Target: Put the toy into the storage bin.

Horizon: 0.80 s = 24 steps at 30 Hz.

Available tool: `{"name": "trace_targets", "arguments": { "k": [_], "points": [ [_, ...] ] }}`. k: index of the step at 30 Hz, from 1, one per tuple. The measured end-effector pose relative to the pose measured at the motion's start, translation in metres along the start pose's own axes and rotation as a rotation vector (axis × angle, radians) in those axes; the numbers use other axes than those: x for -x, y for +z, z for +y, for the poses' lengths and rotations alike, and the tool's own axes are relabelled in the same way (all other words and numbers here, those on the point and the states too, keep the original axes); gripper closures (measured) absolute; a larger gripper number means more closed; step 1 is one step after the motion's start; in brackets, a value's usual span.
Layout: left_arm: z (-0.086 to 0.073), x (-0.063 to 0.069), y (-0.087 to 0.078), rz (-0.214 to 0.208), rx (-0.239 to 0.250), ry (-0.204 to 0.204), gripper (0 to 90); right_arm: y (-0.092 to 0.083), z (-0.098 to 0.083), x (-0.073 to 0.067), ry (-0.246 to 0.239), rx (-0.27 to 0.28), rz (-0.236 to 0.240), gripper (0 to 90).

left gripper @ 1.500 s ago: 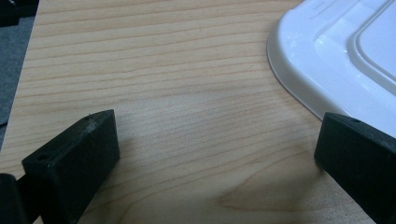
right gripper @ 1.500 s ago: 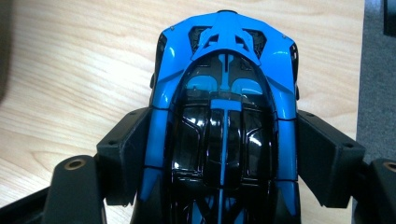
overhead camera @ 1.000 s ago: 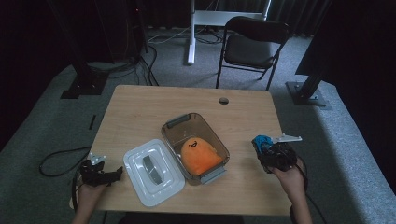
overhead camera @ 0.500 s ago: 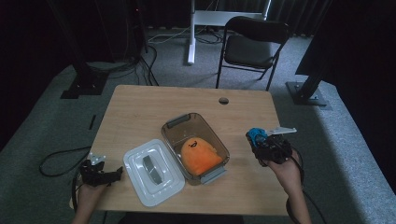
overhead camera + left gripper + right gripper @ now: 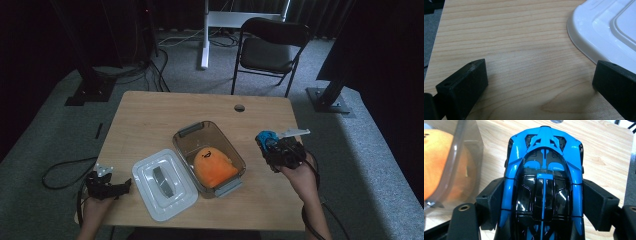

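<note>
Now the right gripper (image 5: 267, 142) has carried the blue toy car (image 5: 265, 137) closer to the container (image 5: 186, 131).

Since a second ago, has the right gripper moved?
Yes. The right gripper, shut on the blue toy car, has shifted left and up the high view, closer to the clear container.
</note>
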<state>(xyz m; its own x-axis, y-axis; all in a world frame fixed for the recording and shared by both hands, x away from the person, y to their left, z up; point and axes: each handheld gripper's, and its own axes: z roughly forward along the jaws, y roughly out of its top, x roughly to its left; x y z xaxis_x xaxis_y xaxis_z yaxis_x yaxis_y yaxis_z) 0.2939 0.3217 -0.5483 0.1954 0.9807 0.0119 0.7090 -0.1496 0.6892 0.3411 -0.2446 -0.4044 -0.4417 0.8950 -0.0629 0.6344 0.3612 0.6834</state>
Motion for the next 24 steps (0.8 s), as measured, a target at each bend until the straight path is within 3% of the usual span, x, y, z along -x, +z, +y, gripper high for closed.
{"name": "trace_targets", "arguments": {
  "k": [19, 24],
  "points": [
    [0.0, 0.0, 0.0, 0.0, 0.001, -0.001, 0.3, -0.002, 0.03, -0.023, -0.055, 0.032, 0.048, 25.0],
    [0.0, 0.0, 0.0, 0.0, 0.002, -0.001, 0.3, 0.002, 0.04, -0.036, -0.077, 0.033, 0.07, 25.0]
  ]
}}
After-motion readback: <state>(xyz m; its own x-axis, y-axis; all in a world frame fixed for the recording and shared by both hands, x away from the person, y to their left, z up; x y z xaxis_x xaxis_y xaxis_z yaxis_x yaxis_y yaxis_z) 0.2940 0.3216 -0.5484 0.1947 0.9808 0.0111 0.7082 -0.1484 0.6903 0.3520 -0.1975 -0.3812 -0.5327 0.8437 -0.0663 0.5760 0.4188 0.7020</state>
